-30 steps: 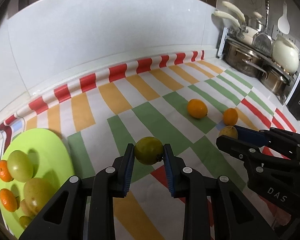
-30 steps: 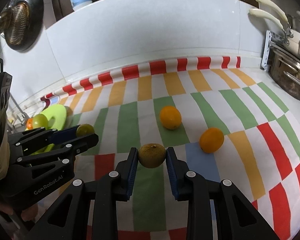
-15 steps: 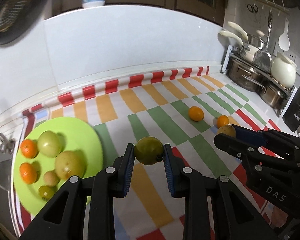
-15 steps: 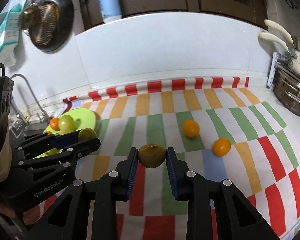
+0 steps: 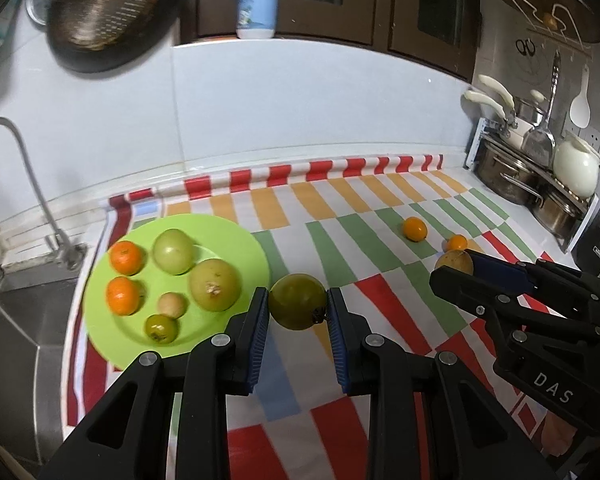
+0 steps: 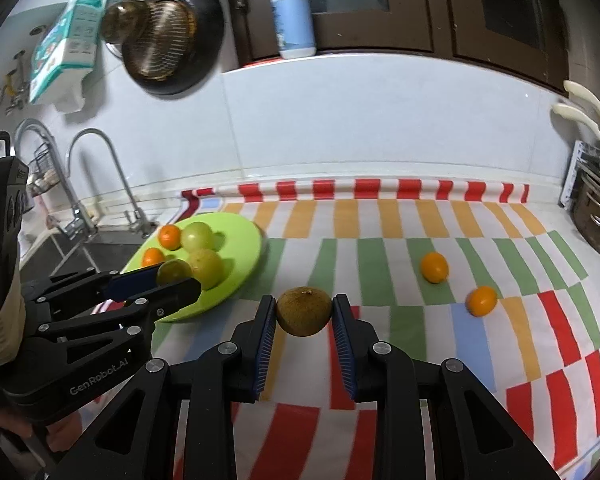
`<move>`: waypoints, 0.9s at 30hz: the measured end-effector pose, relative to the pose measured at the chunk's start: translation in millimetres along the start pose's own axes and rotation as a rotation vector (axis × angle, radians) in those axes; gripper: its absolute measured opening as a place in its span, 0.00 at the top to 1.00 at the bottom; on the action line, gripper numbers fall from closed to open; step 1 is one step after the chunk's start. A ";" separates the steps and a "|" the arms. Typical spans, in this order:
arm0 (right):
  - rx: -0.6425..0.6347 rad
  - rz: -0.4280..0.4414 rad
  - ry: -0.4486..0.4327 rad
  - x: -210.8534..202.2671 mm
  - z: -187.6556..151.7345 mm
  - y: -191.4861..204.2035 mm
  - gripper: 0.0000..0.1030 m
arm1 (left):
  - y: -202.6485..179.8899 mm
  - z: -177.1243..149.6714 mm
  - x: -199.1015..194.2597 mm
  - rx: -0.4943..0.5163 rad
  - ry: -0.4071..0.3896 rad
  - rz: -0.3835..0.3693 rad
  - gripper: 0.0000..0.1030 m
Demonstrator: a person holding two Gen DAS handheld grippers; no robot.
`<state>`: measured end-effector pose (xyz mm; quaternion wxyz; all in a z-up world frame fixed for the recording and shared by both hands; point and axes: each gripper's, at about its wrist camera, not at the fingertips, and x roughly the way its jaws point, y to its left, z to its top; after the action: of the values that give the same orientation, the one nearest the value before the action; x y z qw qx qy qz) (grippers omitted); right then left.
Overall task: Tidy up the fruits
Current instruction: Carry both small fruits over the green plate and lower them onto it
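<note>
We hold a fruit in each tool: the left tool point(image 5: 298, 308) is clamped on a green fruit point(image 5: 297, 306), the right tool point(image 6: 304, 312) on a brown fruit point(image 6: 304, 311), both lifted off the striped surface point(image 6: 380, 280). The plate point(image 5: 236, 240) sits at the left by the sink, already carrying six fruits, and the green fruit hangs just beside its near rim. To do this step well, we judge it best to carry each fruit over a bare patch of plate, lower until it nearly touches, then ease the grip so nothing rolls. The free space looks tight, so we place one at a time. Two oranges point(image 6: 434, 267) wait on the surface, well apart from the plate.
</note>
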<state>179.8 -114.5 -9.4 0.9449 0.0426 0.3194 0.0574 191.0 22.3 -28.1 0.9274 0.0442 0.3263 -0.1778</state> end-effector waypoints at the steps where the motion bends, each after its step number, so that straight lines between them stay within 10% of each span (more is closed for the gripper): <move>1: -0.004 0.005 -0.004 -1.7 -0.1 2.7 0.71 | 1.5 -0.9 -3.1 -0.001 -0.004 0.005 0.72; 27: -0.093 0.091 -0.087 3.8 27.2 71.7 0.71 | 64.0 3.5 -40.6 -0.037 -0.086 0.107 0.72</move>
<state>193.5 -44.2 18.3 0.9553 0.0157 0.2728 0.1133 186.5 93.5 -2.3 0.9494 0.0368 0.2864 -0.1236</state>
